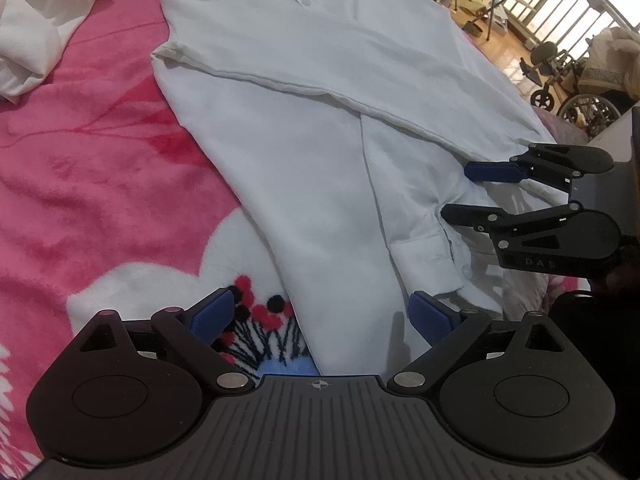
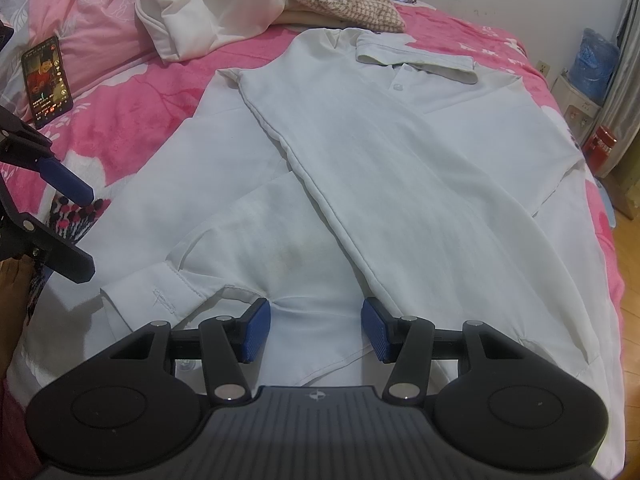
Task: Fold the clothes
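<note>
A white long-sleeved shirt (image 2: 400, 168) is lying face up on a pink floral blanket (image 1: 100, 168), collar (image 2: 416, 60) at the far end and both sleeves folded across its front. The left gripper (image 1: 320, 316) is hovering over the hem with its jaws standing wide and nothing between them. The right gripper (image 2: 316, 330) is hanging above the lower shirt front with jaws about half open, pads gripping no cloth. A lit phone (image 2: 47, 80) is resting on the bedding, near 1 heap of white clothing (image 2: 208, 12).
</note>
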